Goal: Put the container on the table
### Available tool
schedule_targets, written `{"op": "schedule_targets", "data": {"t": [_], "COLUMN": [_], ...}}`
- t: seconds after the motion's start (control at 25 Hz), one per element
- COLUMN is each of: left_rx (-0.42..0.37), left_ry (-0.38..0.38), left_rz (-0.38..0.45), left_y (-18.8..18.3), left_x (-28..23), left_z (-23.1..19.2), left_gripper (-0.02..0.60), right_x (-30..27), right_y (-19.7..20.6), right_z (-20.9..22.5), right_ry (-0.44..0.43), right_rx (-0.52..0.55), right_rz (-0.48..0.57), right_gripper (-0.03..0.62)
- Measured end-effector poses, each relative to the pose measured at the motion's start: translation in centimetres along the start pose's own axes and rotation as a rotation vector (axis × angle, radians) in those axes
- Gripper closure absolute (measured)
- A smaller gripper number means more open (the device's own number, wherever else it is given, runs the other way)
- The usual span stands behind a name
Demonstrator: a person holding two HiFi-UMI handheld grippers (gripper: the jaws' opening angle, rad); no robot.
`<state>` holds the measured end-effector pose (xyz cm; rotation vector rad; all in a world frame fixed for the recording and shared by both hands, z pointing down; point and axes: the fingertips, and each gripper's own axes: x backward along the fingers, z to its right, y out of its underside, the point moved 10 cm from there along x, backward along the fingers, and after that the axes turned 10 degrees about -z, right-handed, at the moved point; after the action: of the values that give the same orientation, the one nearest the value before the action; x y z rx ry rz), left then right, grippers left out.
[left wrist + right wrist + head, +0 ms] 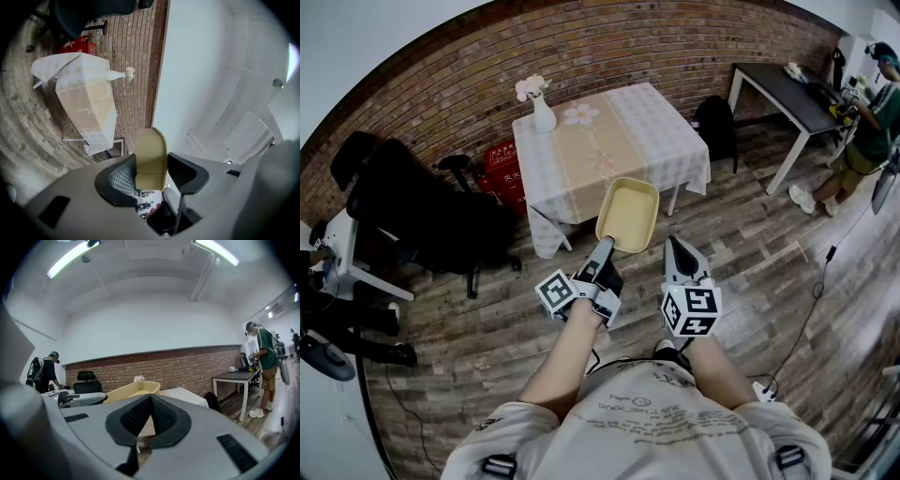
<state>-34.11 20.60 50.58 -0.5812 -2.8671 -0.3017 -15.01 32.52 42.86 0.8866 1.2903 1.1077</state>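
1. Container (pixel 629 215): shallow oblong tub in pale yellow, apparently smooth matte plastic, with rounded corners and a rolled rim. Held in the air at the table's near edge, not yet resting on it.
2. Left tongs (pixel 601 253): clamped on the container's near rim, with dark ribbed pads on either side of the thin wall.
3. Right tongs (pixel 679 246): closed together and empty, on the near side of the table just beside the container.
4. Table (pixel 619 131): square, draped in a pale checked cloth with a beige centre band and a flower print. Soft surface, likely to wrinkle if dragged.
5. Vase (pixel 543 114): white, narrow-necked, holding pale blossoms. At the table's far left corner.
6. Handling:
   - Carry forward over the table's near edge.
   - Level the tub, since the one-sided rim grip probably lets the far end droop.
   - Lower flat onto the beige band, well apart from the vase.
   - Avoid sliding on the cloth.
   - Release only once the whole base bears.
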Motion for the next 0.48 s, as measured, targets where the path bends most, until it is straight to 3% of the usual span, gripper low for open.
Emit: {"op": "schedule_targets", "data": {"t": [0.48], "left_rx": [0.006], "left_ry": [-0.003], "left_rz": [-0.014], "left_y": [0.1], "left_x": [-1.5], "left_z": [-0.4], "left_gripper": [0.363], "right_x": [-0.7], "right_y": [0.0], "right_z": [1.6], "right_ry": [0.004], "right_rx": [-0.034], "right_rz": [-0.014], "right_gripper": [0.591]}}
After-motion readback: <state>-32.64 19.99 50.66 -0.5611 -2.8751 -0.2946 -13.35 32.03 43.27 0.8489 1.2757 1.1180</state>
